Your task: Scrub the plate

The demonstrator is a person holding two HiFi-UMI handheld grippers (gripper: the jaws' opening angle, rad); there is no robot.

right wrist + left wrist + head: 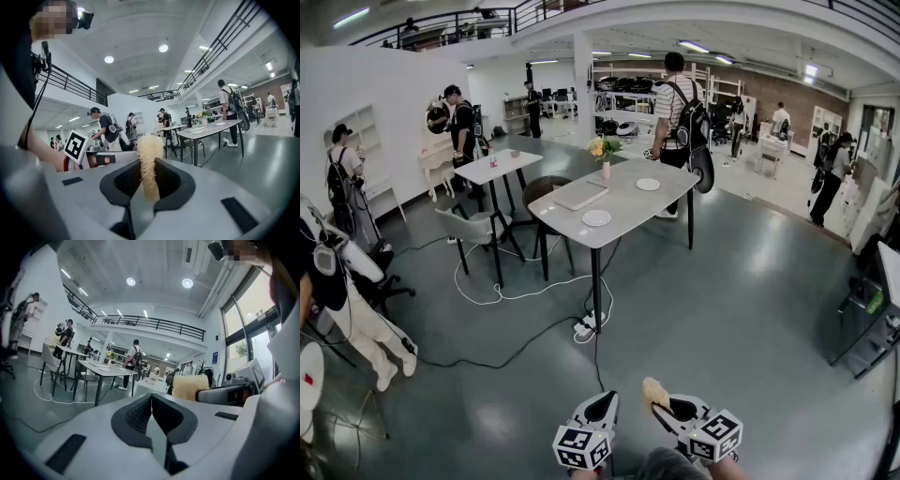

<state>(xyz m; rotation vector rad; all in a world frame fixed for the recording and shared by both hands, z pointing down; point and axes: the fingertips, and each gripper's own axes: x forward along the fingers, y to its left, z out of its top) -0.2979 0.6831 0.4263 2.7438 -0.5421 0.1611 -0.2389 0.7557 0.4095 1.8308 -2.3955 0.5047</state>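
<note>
Two white plates, one near (pixel 596 217) and one far (pixel 648 185), lie on a grey table (pixel 628 211) several steps ahead of me. Both grippers hang low over the floor at the bottom of the head view, far from the table. My right gripper (pixel 662 401) (pixel 149 165) is shut on a pale yellow fibrous scrubber (pixel 653 391) (pixel 149 152) that sticks up between its jaws. The scrubber (pixel 190 386) also shows beside my left gripper (pixel 604 403) (pixel 151 398), whose jaws are shut with nothing between them.
A flat grey tray (pixel 579 195) and a vase of flowers (pixel 605 150) share the table. A white power strip (pixel 586 326) and cables lie on the floor under its near end. Chairs (pixel 469 230), a second table (pixel 497 167) and several standing people surround it.
</note>
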